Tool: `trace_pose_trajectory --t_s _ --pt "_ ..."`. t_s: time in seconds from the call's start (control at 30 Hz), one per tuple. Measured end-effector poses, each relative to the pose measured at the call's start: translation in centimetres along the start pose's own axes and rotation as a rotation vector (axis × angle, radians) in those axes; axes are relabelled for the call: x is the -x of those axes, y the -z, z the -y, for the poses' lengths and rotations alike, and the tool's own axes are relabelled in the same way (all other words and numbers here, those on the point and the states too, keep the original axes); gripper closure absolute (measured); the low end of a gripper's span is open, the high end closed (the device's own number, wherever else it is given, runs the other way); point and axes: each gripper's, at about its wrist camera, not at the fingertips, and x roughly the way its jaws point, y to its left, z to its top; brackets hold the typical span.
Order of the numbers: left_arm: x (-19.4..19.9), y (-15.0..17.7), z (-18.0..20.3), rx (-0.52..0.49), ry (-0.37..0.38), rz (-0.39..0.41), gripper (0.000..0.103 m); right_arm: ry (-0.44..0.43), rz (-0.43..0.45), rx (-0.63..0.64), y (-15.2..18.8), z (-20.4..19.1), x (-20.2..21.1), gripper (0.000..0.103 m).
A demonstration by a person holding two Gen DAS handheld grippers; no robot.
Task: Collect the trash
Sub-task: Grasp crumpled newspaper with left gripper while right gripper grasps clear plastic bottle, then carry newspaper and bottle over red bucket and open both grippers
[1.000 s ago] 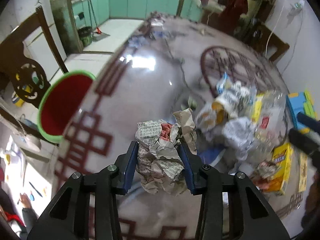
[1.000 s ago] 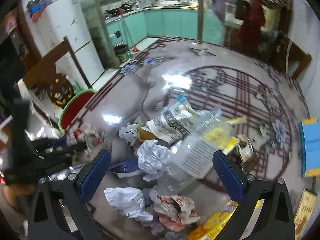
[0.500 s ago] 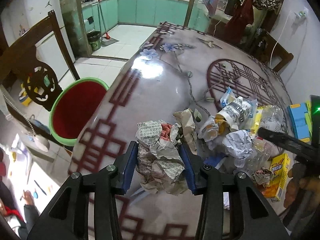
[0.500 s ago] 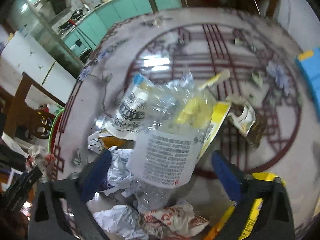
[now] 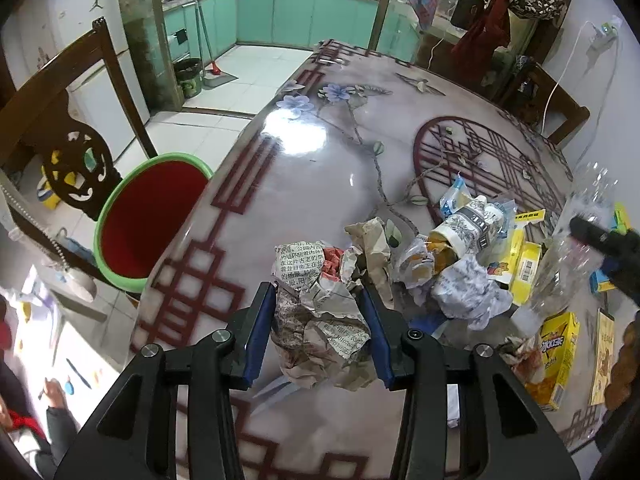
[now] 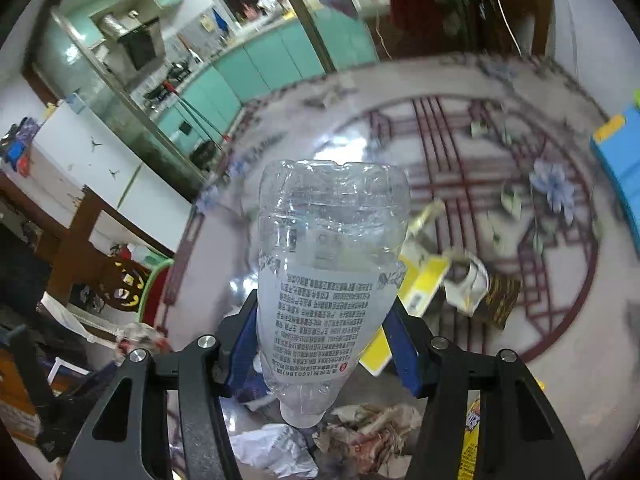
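- Trash (image 5: pixel 472 264) lies heaped on the right part of the patterned table (image 5: pixel 320 168): crumpled papers, a printed paper cup on its side, yellow cartons and wrappers.
- A crumpled newspaper wad (image 5: pixel 320 316) is pinched between the blue pads of the left gripper (image 5: pixel 320 330), both pads pressed against its sides, and held clear above the table near its left edge.
- A clear plastic bottle (image 6: pixel 328 280) is clamped in the right gripper (image 6: pixel 326 344); its jaws have just been closing and now press on the labelled part of the bottle from both sides.
- The bottle stands with its base pointing away from the camera and its neck toward it, the white label with small black print facing the lens.
- In the left wrist view the same bottle (image 5: pixel 576 240) shows at the far right, lifted above the heap, with the dark tip of the right gripper (image 5: pixel 600 236) beside it.
- A red bin with a green rim (image 5: pixel 148 216) stands on the floor just off the table's left edge, beside a dark wooden chair (image 5: pixel 76 152).
- In the right wrist view, a yellow carton (image 6: pixel 420 280) and a torn white cup (image 6: pixel 468 284) lie on the table just right of the bottle, and more crumpled paper (image 6: pixel 368 436) lies below the bottle's neck.
- A blue box (image 6: pixel 620 160) sits at the far right edge of the table.
- Turquoise kitchen cabinets (image 5: pixel 304 16) line the far wall beyond the table.
- The table in the right wrist view is blurred, so small scraps there cannot be made out.
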Motion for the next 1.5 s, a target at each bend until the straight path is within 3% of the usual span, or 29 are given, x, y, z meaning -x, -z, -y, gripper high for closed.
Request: trace_pose_trajectory --t_s 0.23,0.47,1.07,1.5 --pt "1.5 -1.2 -2.6 0.054 -0.029 0.045 0.061 -0.056 0.073 0.089 -1.7 -4.4 2.7 0.046" --pt "1.0 -2.6 -7.4 0.107 -0.058 0.048 0.061 -0.073 0.096 0.177 -2.1 -10.4 2.2 0.046" --pt "-3.1 -6.0 -20.8 0.157 -0.069 -0.014 0.061 -0.071 0.006 0.245 -1.6 -25.6 -8.4 0.046" --pt "-7.1 -7.5 -26.5 0.181 -0.051 -0.085 0.061 -0.113 -0.036 0.292 -1.1 -34.0 -15.5 0.046"
